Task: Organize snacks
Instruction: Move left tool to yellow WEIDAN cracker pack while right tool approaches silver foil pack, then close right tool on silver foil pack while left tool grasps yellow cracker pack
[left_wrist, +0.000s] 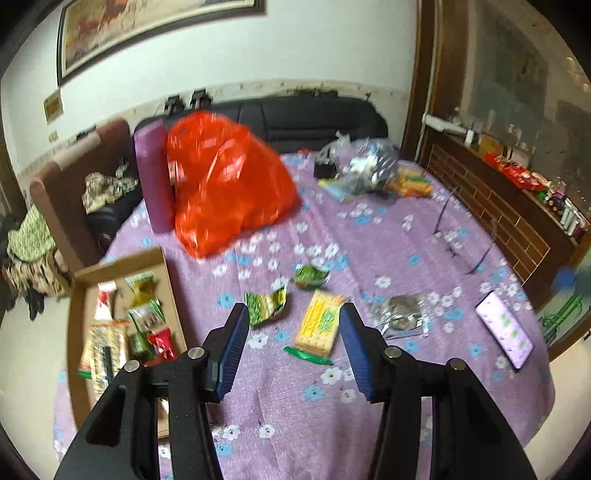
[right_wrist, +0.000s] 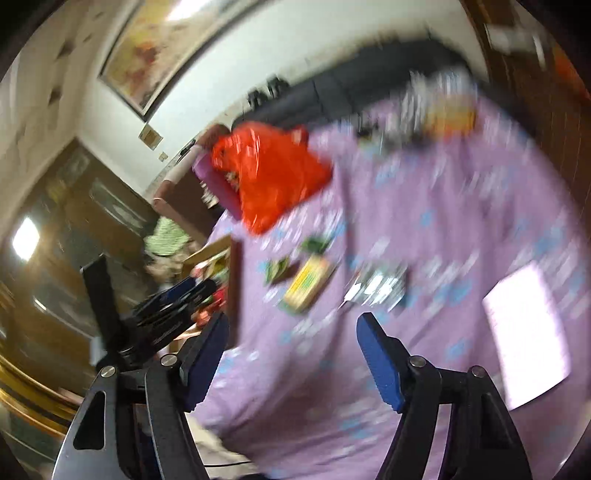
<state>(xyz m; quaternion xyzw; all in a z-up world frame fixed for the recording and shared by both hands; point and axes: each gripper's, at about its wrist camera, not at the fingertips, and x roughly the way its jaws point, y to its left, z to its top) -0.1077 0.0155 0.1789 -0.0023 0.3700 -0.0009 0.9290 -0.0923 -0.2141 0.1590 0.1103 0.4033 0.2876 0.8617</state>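
Observation:
My left gripper (left_wrist: 293, 314) hangs open and empty above the purple flowered cloth (left_wrist: 295, 398). Just beyond its blue fingertips lie a yellow cracker packet (left_wrist: 319, 325), a crumpled green packet (left_wrist: 266, 301) and a second green packet (left_wrist: 310, 275). A cardboard box (left_wrist: 122, 262) at the left holds several snack packets. The right wrist view is badly blurred. My right gripper (right_wrist: 293, 325) is open wide with nothing in it, over the cloth. The cracker packet (right_wrist: 308, 284) and a green packet (right_wrist: 277, 269) lie ahead of it, and the left gripper (right_wrist: 192, 288) shows at its left.
A big orange-red plastic bag (left_wrist: 229, 184) leans on a purple cushion (left_wrist: 153, 177) at the back left. A clear bag of snacks (left_wrist: 369, 166) lies at the far side. A clear packet (left_wrist: 400, 314) and a lit phone (left_wrist: 504, 328) lie to the right. A wooden cabinet (left_wrist: 491, 206) borders the right edge.

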